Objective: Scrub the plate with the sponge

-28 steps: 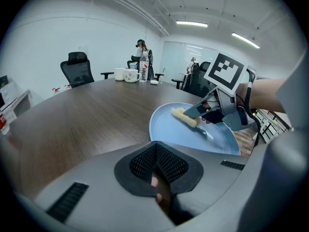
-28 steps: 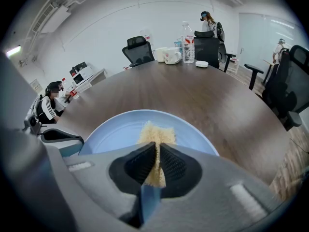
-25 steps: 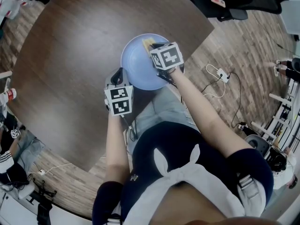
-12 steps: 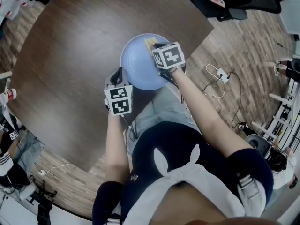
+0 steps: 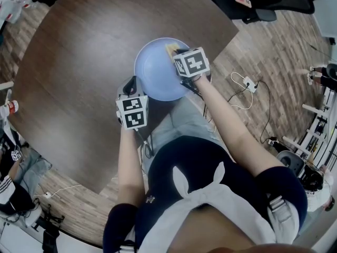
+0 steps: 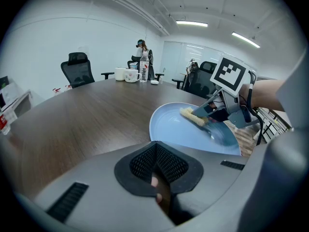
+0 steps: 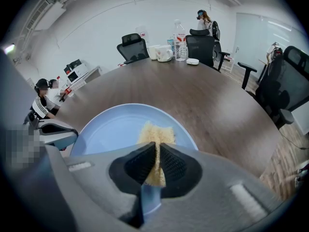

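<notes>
The right gripper [image 7: 157, 153] was clamped on the yellow sponge [image 7: 155, 131]. The sponge lay against the blue plate [image 7: 108, 129] at about 1 o'clock on its face, seen from the head view. The plate sat at the near edge of the brown table [image 5: 84, 51]. The left gripper [image 6: 156, 151], jaws closed together, was just beside the plate's rim at 7 o'clock.
</notes>
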{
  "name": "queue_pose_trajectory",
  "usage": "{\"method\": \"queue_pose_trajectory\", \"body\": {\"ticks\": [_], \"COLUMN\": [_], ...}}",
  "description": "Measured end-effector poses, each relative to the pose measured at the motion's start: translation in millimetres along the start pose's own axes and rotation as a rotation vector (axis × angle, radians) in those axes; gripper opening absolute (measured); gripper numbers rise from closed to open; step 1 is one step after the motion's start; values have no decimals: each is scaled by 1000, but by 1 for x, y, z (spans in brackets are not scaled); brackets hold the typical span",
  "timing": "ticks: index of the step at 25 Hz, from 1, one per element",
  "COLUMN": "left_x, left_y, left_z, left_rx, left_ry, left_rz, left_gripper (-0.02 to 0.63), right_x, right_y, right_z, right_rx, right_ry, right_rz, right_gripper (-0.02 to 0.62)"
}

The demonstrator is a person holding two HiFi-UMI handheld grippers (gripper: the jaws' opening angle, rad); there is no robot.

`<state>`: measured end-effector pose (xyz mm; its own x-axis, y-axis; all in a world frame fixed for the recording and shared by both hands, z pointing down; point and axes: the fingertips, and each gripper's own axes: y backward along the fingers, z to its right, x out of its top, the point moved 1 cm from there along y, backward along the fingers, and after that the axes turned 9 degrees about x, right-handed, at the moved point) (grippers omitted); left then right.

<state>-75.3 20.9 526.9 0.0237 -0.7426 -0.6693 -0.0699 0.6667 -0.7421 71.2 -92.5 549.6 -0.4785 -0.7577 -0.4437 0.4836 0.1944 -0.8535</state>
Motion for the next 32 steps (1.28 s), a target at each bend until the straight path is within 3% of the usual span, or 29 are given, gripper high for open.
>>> {"method": "queue_pose_trajectory", "body": {"ticks": [32], "left_x": [-2], "left_y": [0], "left_z": [1], "left_rx": [6], "left_ry": [19], "left_rz": [-1], "left_gripper": [6], "right_x": [-18], "right_y": [10], "right_z": [11], "right_rx": [-48], "right_ry": [-31], "right_rz": [-23], "right_gripper": [25]}}
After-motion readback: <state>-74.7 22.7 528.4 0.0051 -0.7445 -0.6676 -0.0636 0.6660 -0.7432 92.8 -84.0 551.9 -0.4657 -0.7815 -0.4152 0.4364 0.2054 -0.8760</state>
